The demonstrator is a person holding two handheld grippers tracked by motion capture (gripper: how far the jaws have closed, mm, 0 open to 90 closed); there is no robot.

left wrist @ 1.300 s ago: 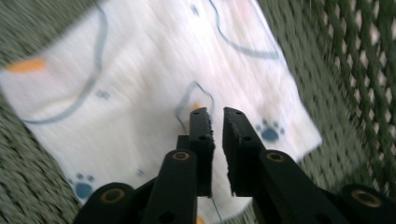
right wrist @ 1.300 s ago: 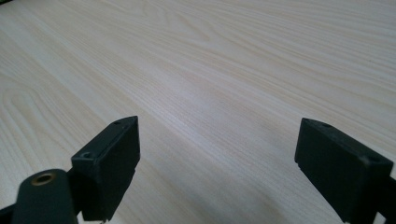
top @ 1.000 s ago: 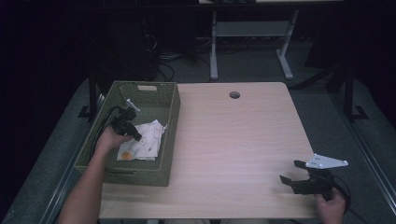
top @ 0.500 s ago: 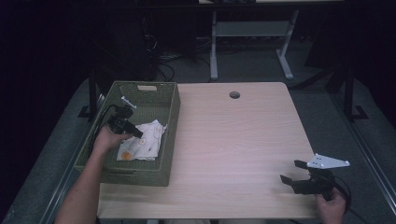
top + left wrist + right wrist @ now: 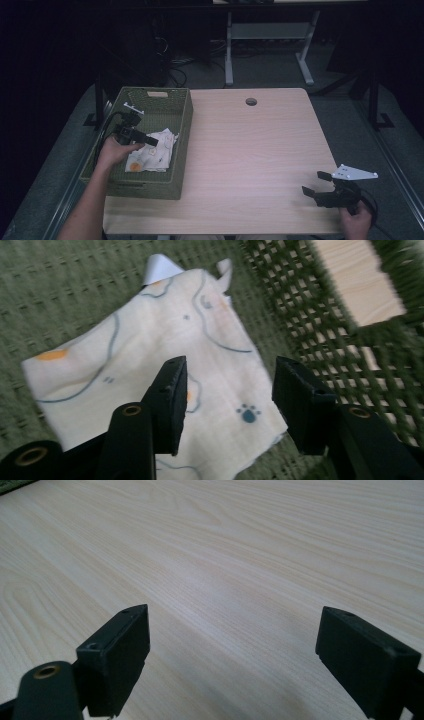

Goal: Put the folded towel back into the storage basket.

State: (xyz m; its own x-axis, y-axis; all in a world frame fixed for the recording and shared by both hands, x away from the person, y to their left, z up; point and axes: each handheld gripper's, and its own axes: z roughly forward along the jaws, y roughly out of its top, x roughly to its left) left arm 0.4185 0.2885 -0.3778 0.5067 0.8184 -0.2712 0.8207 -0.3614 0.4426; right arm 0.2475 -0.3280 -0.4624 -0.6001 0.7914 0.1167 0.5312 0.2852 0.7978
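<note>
A cream cloth printed with blue lines, orange spots and a paw mark lies flat on the floor of a green woven basket at the table's left. My left gripper hangs open just above the cloth, its jaws apart with nothing between them. My right gripper rests open near the table's front right corner, jaws wide over bare wood.
The light wooden table has a round cable hole near its far edge. A white desk frame and cables stand on the dark floor beyond. Grey mats flank the table.
My left gripper has shifted slightly toward the basket's left side and lower over the cloth. The right gripper has stayed put.
</note>
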